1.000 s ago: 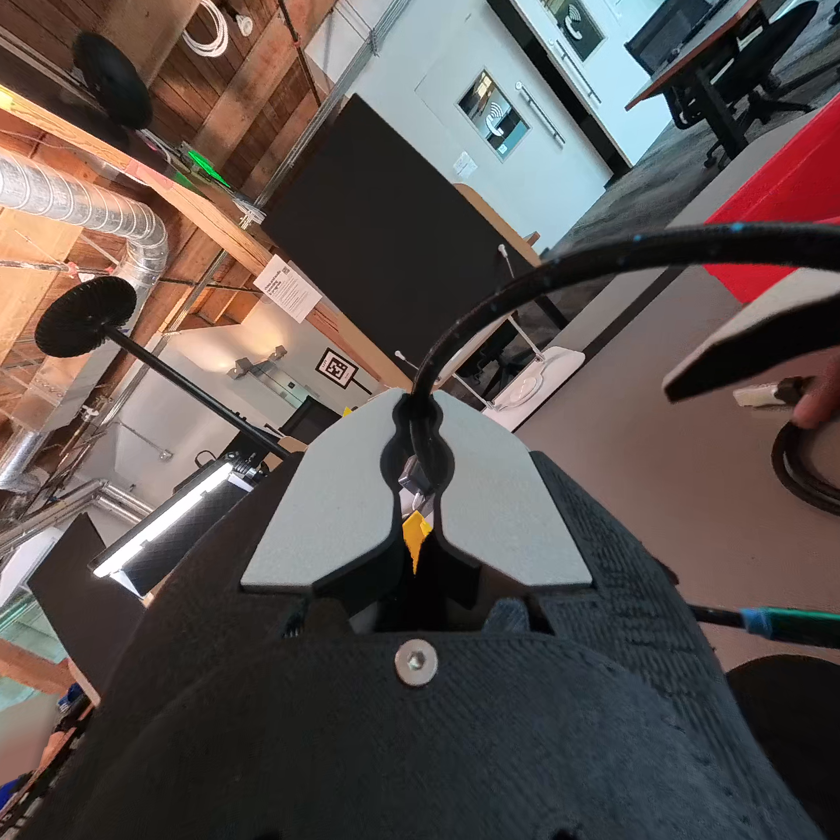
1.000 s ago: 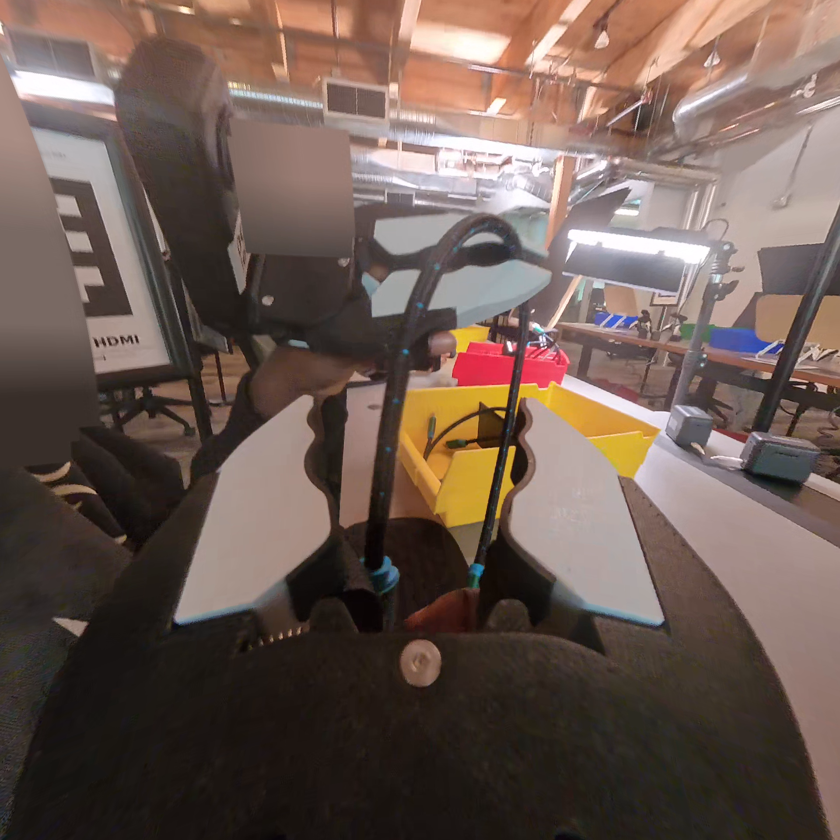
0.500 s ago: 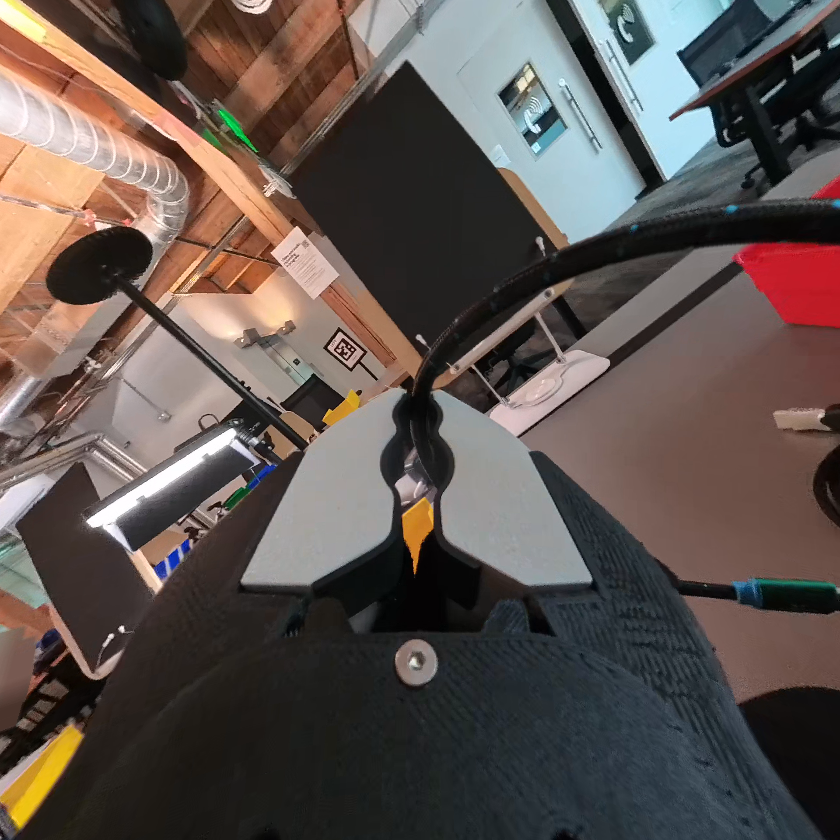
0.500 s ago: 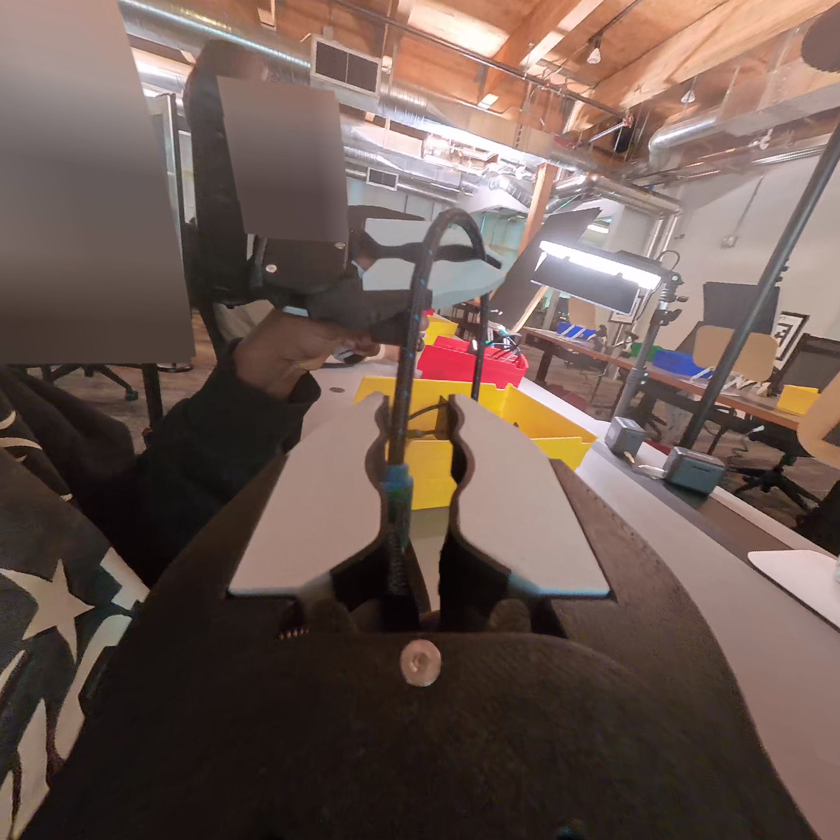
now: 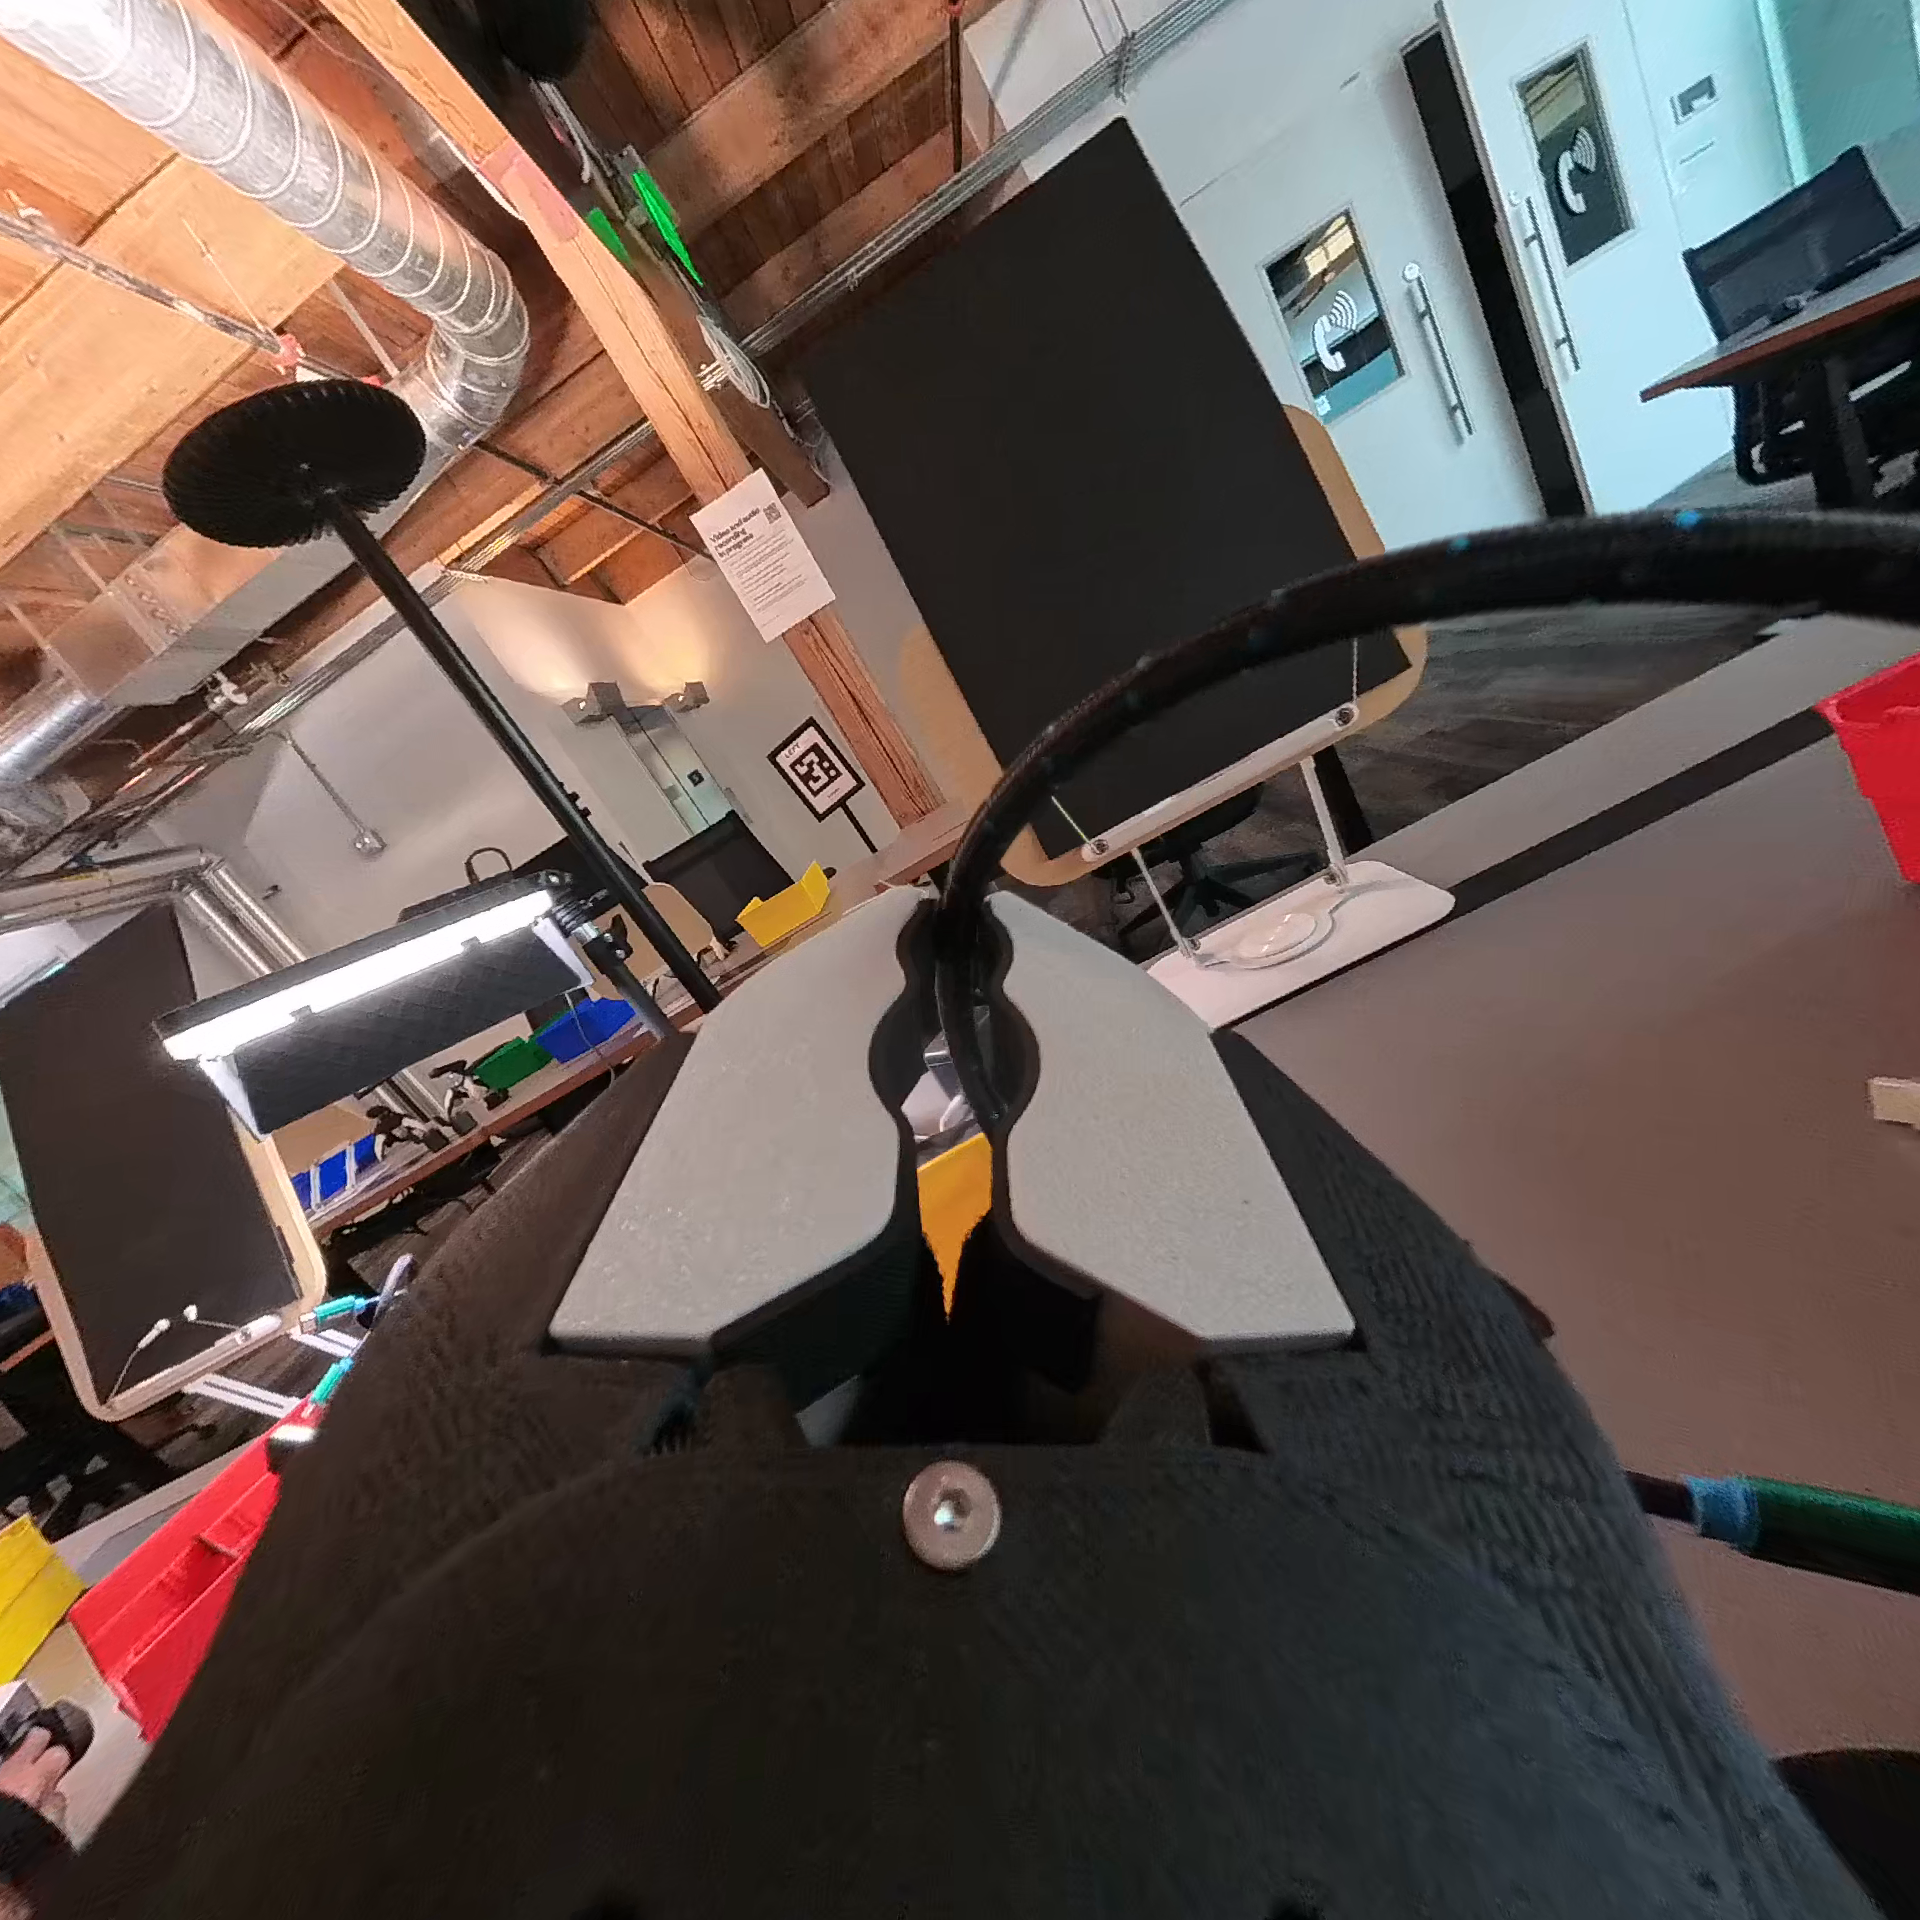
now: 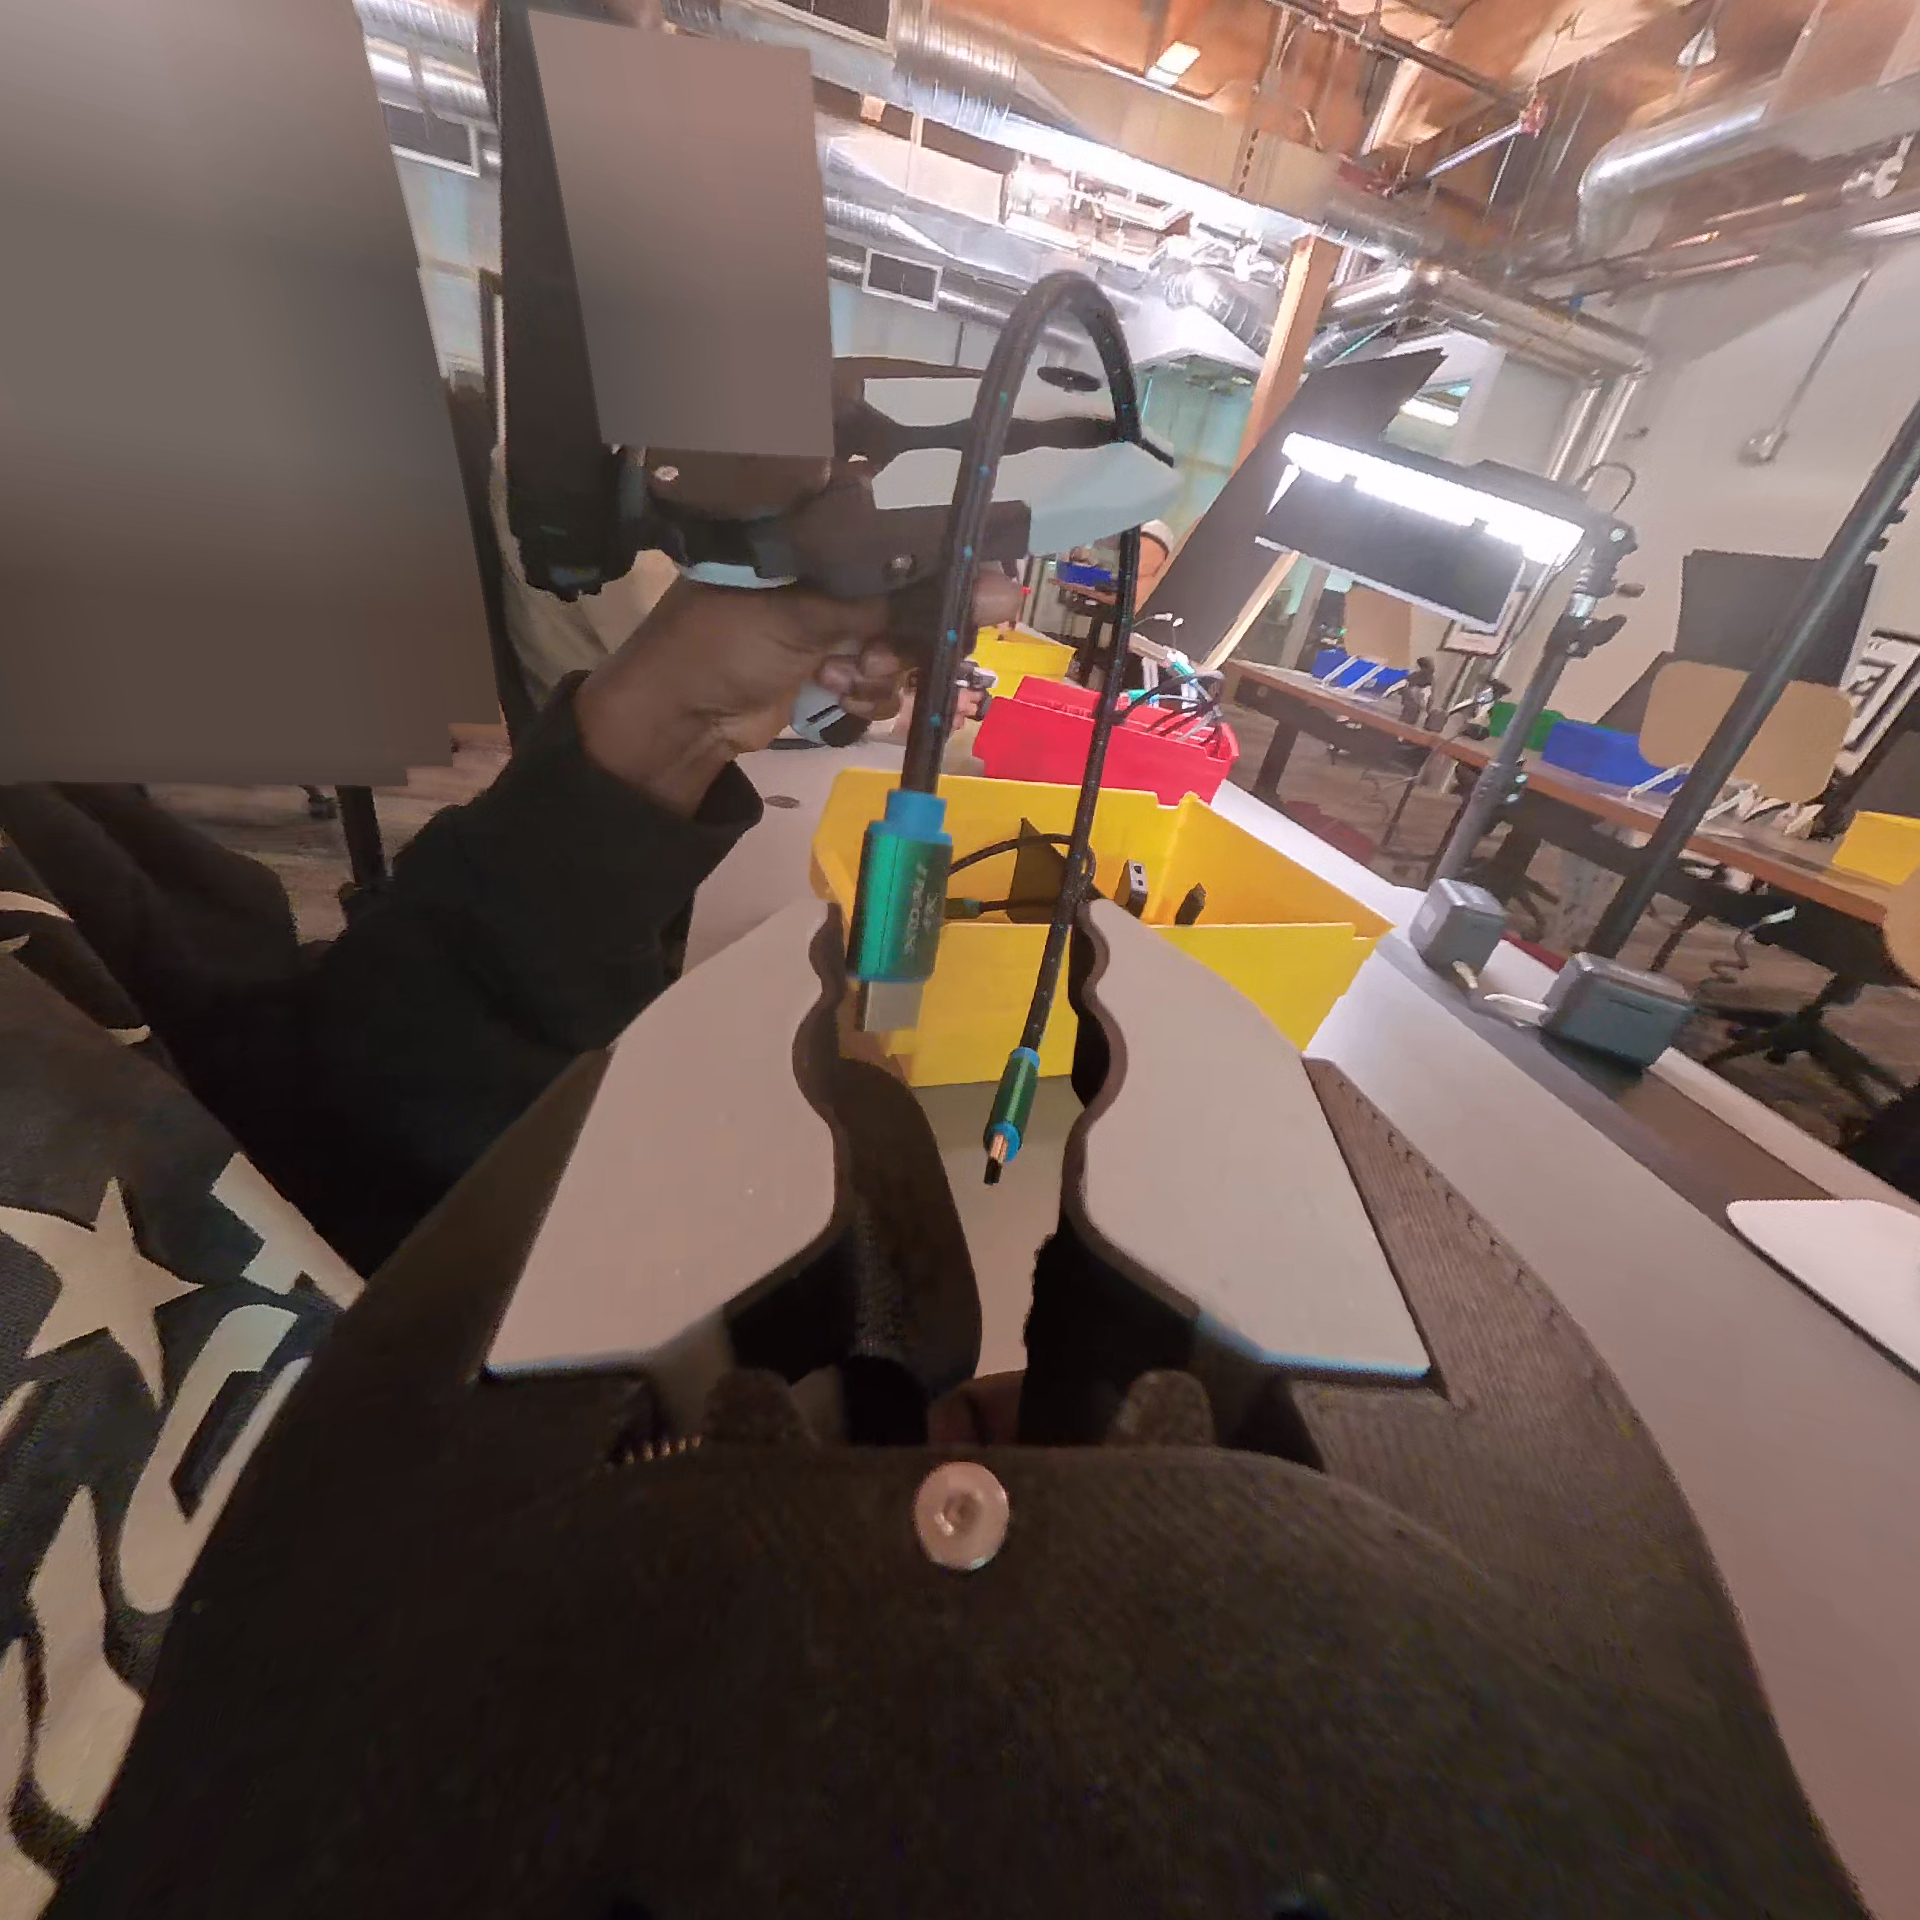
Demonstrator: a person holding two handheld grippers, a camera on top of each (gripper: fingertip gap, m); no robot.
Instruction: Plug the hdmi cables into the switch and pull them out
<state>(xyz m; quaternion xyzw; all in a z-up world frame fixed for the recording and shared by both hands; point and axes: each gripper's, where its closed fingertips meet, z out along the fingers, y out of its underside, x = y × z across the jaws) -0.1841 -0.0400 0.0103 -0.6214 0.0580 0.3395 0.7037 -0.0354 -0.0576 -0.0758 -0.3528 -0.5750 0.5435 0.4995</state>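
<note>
My left gripper [image 5: 956,920] is shut on a black braided HDMI cable [image 5: 1351,597], which arcs up and off to the right. In the right wrist view the left gripper [image 6: 1039,457] is held high by a hand [image 6: 748,675], and the cable [image 6: 1049,312] loops over it. Both cable ends hang down: a large green plug [image 6: 899,914] and a smaller green plug [image 6: 1013,1101]. My right gripper [image 6: 956,925] is open and empty, with both plugs hanging between its fingers. The large plug is close to the left finger. A green plug [image 5: 1818,1527] also shows at the left wrist view's right edge.
A yellow bin [image 6: 1247,935] with cables and adapters sits just ahead on the grey table [image 6: 1558,1195], with a red bin [image 6: 1101,738] behind it. Two small grey boxes [image 6: 1616,1008] stand at the right. A red bin [image 5: 1881,769] and a white stand base [image 5: 1299,935] are on the table.
My right gripper was nearly shut around the cable half a second ago and has now opened. The left gripper has lifted the cable, so the plugs hang higher between the right fingers.
</note>
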